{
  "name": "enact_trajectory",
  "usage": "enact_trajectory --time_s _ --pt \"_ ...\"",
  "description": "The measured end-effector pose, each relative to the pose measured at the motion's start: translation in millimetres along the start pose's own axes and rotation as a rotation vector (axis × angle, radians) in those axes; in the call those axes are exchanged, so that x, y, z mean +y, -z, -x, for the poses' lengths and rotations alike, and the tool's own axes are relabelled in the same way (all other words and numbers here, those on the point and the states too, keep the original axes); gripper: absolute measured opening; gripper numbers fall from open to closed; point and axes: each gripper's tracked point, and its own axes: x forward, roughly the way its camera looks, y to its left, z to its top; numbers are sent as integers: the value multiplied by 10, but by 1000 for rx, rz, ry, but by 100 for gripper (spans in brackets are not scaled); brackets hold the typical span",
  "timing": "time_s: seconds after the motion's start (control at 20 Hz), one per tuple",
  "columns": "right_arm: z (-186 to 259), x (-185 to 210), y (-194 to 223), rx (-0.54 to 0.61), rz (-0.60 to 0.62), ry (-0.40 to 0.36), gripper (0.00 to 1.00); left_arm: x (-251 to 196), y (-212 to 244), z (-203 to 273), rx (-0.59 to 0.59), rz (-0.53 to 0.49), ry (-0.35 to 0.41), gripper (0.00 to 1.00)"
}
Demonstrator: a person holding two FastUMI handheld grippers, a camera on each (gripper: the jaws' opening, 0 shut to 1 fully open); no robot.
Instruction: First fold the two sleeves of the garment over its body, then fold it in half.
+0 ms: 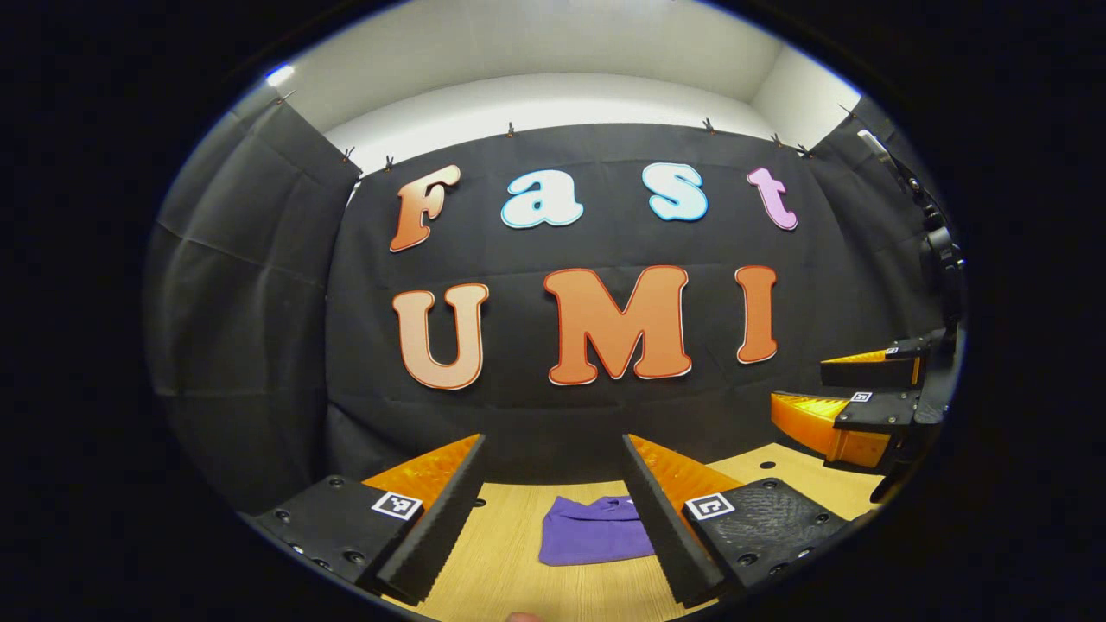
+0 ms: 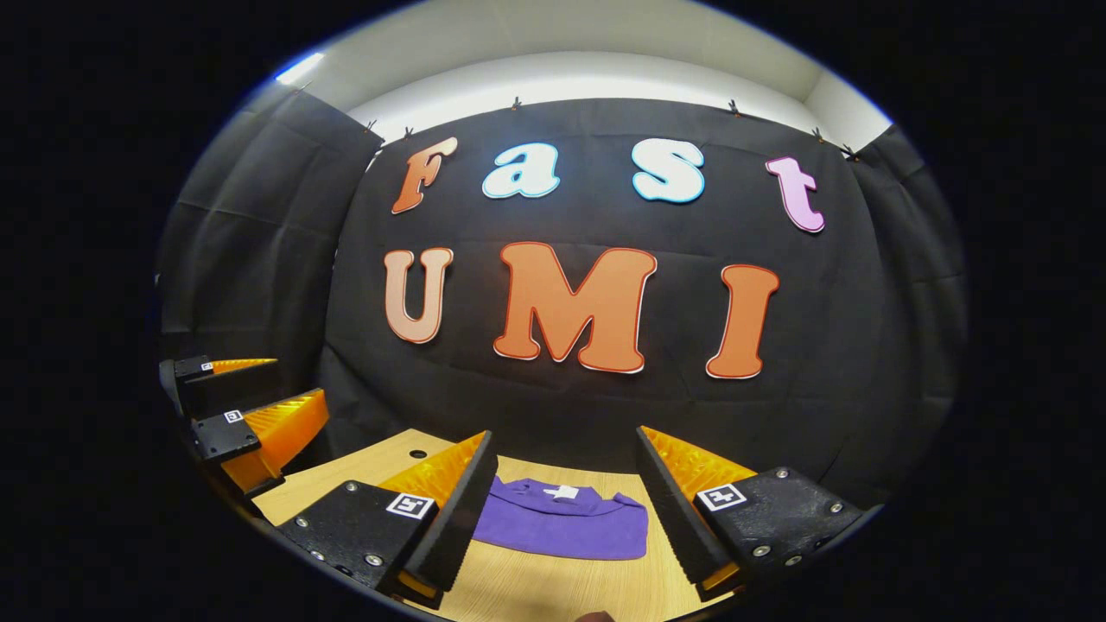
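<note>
A purple garment (image 1: pixel 594 530) lies on the wooden table (image 1: pixel 510 553), close to the black cloth wall behind it, and everything else here is placed against that garment. It looks already folded into a compact rectangle (no sleeve sticks out at either side), with a small white tag at its neckline facing the wall in the right gripper view (image 2: pixel 562 523).

In the left gripper view, the left gripper (image 1: pixel 553 510) hangs above the table on the near side of the garment, its jaws spread wide and holding nothing; the garment shows in the gap between the fingers, with its right edge hidden behind one finger. Off to the garment's right, raised above the table, is the right gripper (image 1: pixel 851 402), its jaws also apart.

In the right gripper view, the right gripper (image 2: pixel 566 510) likewise sits on the near side of the garment, jaws spread and empty, apart from the fabric. The left gripper (image 2: pixel 251 406) shows well to the garment's left, raised above the table edge, with its fingers separated.
</note>
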Motion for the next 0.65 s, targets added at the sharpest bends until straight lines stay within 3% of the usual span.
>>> enact_trajectory --time_s 0.3,0.45,0.65 --pt "87 -70 -6 -17 10 -5 94 3 -42 48 -20 22 -12 94" --pt "149 -102 43 -4 0 -41 94 -116 -43 -1 -39 68 -2 94" --pt "212 -287 19 -31 42 -57 95 -292 -105 -28 -53 57 -14 95"
